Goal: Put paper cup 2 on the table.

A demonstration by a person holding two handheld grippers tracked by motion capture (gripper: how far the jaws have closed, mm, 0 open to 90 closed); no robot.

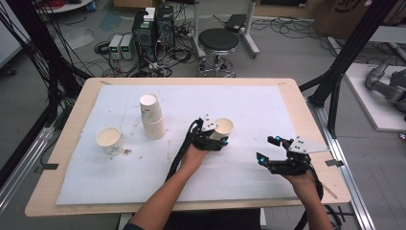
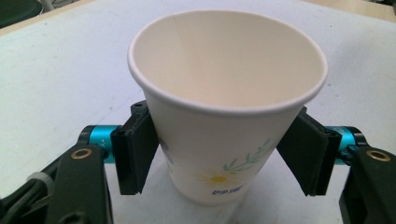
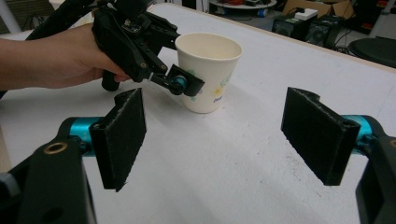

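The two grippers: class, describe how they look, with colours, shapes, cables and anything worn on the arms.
Both the left gripper and the right gripper have black bodies, flat black rectangular pads, bright blue cylinders behind the pads and brass-coloured pivot rings. Each carries a grey three-cornered plate and trails a black cable. The forearms are bare, with no sleeves visible.

Left gripper [image 1: 218, 139]: mid-table, jaws level, set either side of a cup, pads at its wall.
Right gripper [image 1: 269, 149]: near table's right edge, jaws wide apart, nothing between.
Forearms: bare, entering from below.

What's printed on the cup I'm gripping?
A yellow-centred daisy with green sprigs on the white paper cup; left gripper view shows it best.
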